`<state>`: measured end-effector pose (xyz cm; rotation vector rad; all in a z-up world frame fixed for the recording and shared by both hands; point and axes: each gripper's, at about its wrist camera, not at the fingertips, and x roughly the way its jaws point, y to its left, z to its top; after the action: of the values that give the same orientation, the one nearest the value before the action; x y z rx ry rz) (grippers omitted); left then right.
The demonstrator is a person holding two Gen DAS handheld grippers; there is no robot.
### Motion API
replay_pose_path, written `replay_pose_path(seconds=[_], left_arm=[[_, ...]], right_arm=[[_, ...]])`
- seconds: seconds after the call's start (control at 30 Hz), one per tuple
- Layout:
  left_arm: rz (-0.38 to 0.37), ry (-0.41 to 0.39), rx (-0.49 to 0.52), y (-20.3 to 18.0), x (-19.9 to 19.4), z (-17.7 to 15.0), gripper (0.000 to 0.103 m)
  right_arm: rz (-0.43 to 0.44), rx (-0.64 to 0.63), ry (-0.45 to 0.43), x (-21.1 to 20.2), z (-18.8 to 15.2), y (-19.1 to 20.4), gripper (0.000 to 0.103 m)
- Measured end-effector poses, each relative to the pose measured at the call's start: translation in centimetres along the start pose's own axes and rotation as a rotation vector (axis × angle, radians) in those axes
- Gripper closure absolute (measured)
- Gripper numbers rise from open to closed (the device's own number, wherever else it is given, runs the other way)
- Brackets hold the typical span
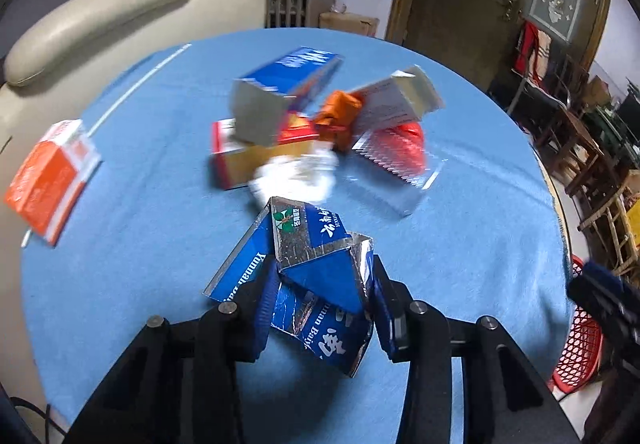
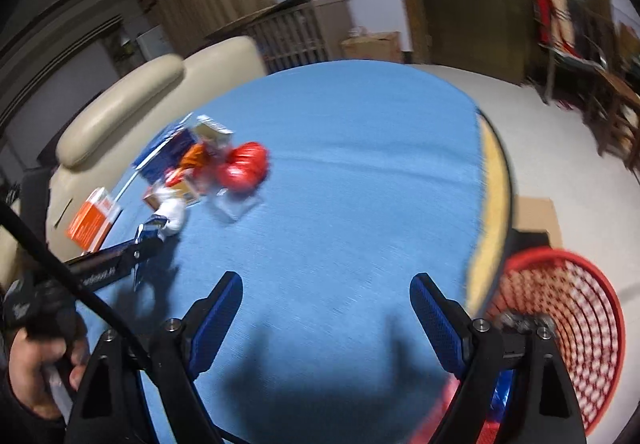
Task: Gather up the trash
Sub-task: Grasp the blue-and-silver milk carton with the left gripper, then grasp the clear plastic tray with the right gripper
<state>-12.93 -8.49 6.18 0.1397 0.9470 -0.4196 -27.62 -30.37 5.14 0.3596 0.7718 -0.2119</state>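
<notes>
1. Left wrist view showed, at the far left of the blue tablecloth [image 1: 120, 284], an orange-and-white carton [image 1: 50, 180] lying apart from the rest.
2. Toward the middle sat the remaining heap: a blue box [image 1: 288, 84] on a red-and-gold box [image 1: 256, 160], crumpled white paper [image 1: 296, 176], an orange wrapper [image 1: 340, 112], a white carton [image 1: 400, 100] and a red bag [image 1: 400, 148].
3. Nearest the camera, the left gripper [image 1: 320, 308] pinched a crushed blue Yunnan Baiyao carton [image 1: 316, 268], both pads pressing its creased sides, the box raised just off the cloth.
4. To carry it well, I judged the squeeze should stay firm, since foil-lined card is slippery and already buckled, and the route should pass wide of the heap.
5. At the right, off the table edge, stood the red mesh basket [image 2: 560, 324]; release should come only once over its mouth.
6. The right gripper [image 2: 326, 308] hung over bare cloth, jaws spread and empty.
</notes>
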Motion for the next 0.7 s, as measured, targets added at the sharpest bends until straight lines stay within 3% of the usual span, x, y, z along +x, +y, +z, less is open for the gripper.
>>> replay_pose_path(seconds=[0.3, 0.57, 0.63, 0.67, 0.7], left_arm=[[0.018, -0.001, -0.085, 4.6, -0.8, -1.0, 0.058], [0.004, 0.016, -0.111, 5.7, 0.0, -1.0, 0.058], [0.000, 0.018, -0.117, 5.9, 0.2, -1.0, 0.058], [-0.002, 0.018, -0.118, 6.0, 0.3, -0.8, 0.058], [-0.002, 0.017, -0.117, 6.0, 0.3, -0.8, 0.058]], right_arm=[[0.053, -0.207, 0.035, 7.0, 3.9, 7.5, 0.015], [-0.018, -0.364, 0.057, 12.9, 5.6, 10.9, 0.016], [-0.030, -0.378, 0.072, 14.0, 5.6, 11.0, 0.029], [-0.033, -0.382, 0.080, 14.5, 5.6, 11.1, 0.049], [-0.029, -0.379, 0.081, 14.7, 5.7, 11.1, 0.049]])
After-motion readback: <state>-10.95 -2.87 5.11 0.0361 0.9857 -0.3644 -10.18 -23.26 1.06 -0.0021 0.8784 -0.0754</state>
